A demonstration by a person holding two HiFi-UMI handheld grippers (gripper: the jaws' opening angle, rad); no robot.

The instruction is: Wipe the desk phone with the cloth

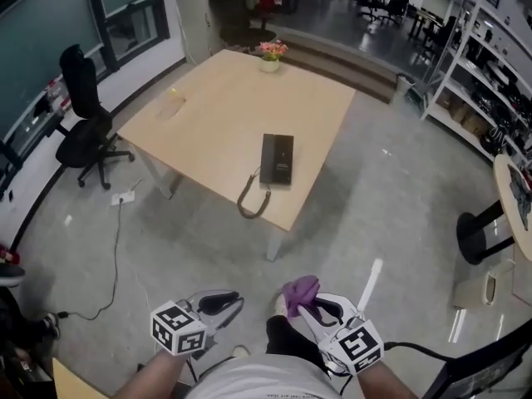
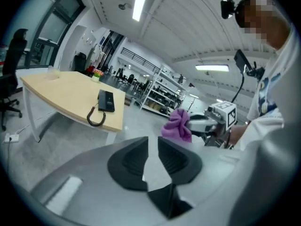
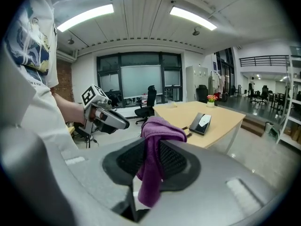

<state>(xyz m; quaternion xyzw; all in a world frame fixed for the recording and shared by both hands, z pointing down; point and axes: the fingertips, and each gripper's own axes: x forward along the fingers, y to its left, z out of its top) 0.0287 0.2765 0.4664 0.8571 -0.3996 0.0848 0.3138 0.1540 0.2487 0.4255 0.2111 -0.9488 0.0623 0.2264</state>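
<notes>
Right tongs are clamped on the purple cloth, which is pinched at a fold, with a bunched lobe standing above the jaws and a tail hanging below. Left tongs stand at a narrow gap with nothing between them. Both are held low in front of the person, over the grey floor and well apart from the work.

A pale wooden surface fills the middle of the head view, with a black chair off its left side and a small pot of flowers at its far edge. The black phone lies flat near the surface's near edge, and its coiled cord loops out beside it toward that edge.

No wiping has begun, so I judge the step in hand to be the approach. To do it well:

- Step up close enough that the right tongs can come down over the phone from above rather than reaching across.
- Lead with the bunched lobe of cloth so that fabric, not the hard jaw tips, meets the phone.
- Keep the clamp firm, since only a fold is held and a drag could pull it free.
- Stroke along the phone's length, away from the cord. The phone looks light and sits near the edge, so a sideways push could slide it off.
- Use the left tongs to steady the phone's far end, either pressed on its top or closed on its side.
</notes>
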